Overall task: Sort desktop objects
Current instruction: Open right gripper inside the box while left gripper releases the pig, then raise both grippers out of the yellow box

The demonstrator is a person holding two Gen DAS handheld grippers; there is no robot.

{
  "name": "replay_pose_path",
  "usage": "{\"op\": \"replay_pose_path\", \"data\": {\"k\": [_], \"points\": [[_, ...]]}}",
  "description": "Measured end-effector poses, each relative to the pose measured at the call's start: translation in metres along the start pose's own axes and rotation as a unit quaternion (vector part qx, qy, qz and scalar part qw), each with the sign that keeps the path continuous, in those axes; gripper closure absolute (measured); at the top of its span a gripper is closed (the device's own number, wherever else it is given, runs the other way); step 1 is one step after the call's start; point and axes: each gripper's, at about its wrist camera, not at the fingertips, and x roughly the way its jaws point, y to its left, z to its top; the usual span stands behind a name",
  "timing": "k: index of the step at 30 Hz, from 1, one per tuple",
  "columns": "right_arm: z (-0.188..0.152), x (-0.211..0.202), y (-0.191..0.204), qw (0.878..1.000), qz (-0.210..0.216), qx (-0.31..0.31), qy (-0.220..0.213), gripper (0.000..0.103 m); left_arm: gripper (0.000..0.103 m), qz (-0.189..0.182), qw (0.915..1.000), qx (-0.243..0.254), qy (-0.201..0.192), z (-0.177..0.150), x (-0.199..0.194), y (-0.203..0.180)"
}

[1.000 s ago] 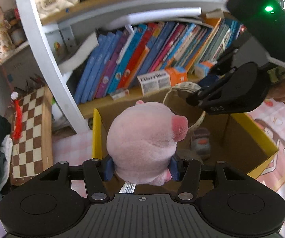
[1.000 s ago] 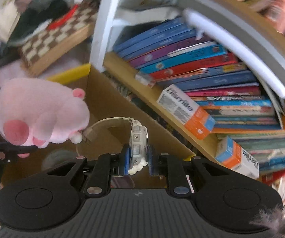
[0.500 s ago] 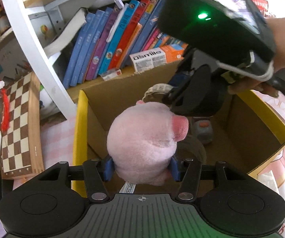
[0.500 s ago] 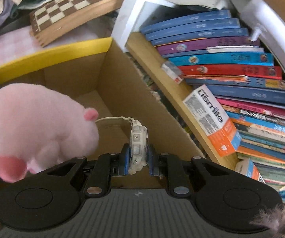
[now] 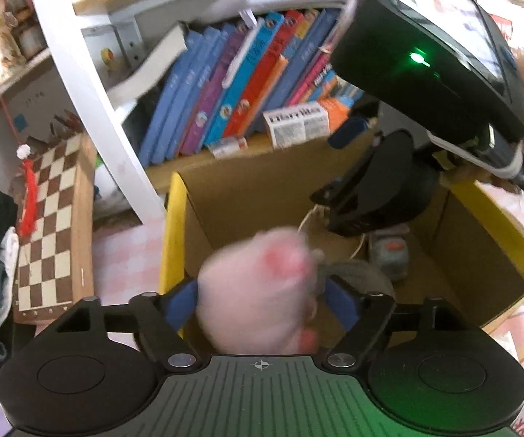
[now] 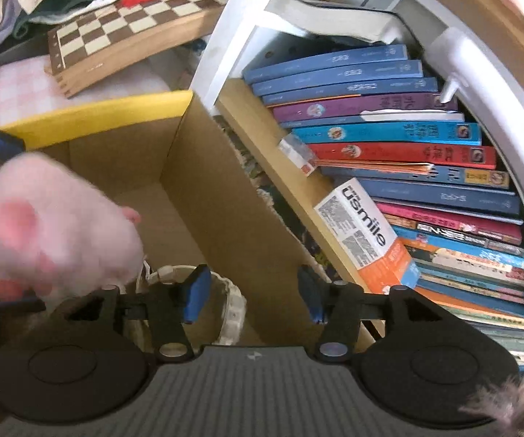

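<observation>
your left gripper [image 5: 260, 300]: jaws opening, pink plush pig [image 5: 258, 287] loose between | your right gripper [image 6: 253, 296]: jaws opening, white watch [image 6: 231, 309] free | both above cardboard box [image 5: 499, 240]

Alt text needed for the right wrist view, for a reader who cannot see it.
The right gripper, jaws opening, has let go of a white watch that now sits between the fingers over an open cardboard box with a yellow rim. A blurred pink plush pig is at the left, and a shelf of books fills the right.
</observation>
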Motion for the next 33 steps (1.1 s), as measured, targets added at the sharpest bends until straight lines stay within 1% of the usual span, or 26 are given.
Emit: {"op": "replay_pose_path", "data": {"k": [6, 11, 16, 18, 24, 29, 33], "points": [[-0.002, -0.026, -0.010, 0.999, -0.001, 0.039, -0.016, 0.047, 0.020, 0.001, 0.9994, -0.003, -0.034, 0.004, -0.015, 0.003], [-0.004, -0.048, -0.013, 0.998, -0.008, 0.062, -0.029, 0.046, 0.020, 0.001, 0.9985, -0.010, -0.054, 0.007, -0.029, 0.006], [-0.008, -0.073, -0.017, 0.994, -0.016, 0.096, -0.045, 0.046, 0.019, -0.003, 0.9966, -0.015, -0.080, 0.005, -0.052, 0.007], [-0.011, -0.086, -0.019, 0.992, -0.019, 0.115, -0.053, 0.046, 0.017, -0.005, 0.9957, -0.018, -0.090, 0.004, -0.062, 0.008], [-0.021, -0.125, -0.015, 0.983, -0.026, 0.164, -0.078, 0.045, 0.016, -0.012, 0.9929, -0.025, -0.116, -0.008, -0.091, 0.012], [-0.038, -0.167, -0.004, 0.972, -0.030, 0.209, -0.102, 0.040, 0.014, -0.020, 0.9909, -0.025, -0.131, -0.026, -0.120, 0.017], [-0.052, -0.194, 0.010, 0.964, -0.038, 0.238, -0.111, 0.038, 0.012, -0.031, 0.9896, -0.030, -0.137, -0.043, -0.141, 0.023]]}}
